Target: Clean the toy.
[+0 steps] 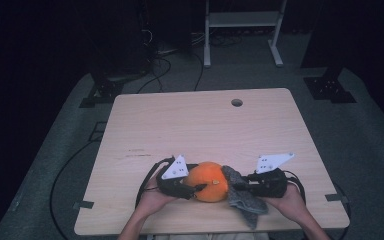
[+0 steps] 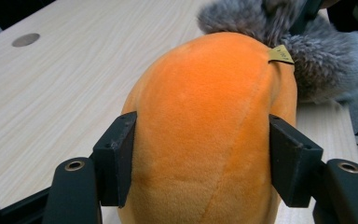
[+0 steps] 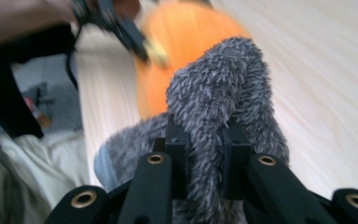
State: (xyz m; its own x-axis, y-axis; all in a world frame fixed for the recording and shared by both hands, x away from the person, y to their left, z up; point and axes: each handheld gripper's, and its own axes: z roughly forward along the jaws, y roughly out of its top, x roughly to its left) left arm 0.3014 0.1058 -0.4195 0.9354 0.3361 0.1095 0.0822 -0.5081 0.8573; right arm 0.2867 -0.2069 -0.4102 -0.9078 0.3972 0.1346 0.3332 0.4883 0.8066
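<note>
The left gripper (image 2: 200, 163) clamps the orange plush ball (image 2: 205, 135) between its fingers (image 2: 116, 158); the right gripper (image 3: 205, 161) pinches the grey fuzzy sock (image 3: 219, 98) just beyond the ball. Next, I judge, the sock gets drawn over the ball. The desk (image 1: 190, 125) around them is bare, nothing blocking.

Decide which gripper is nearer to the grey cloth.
Right. The right gripper is shut on the grey cloth; the left gripper clamps the orange plush, beside the cloth.
</note>
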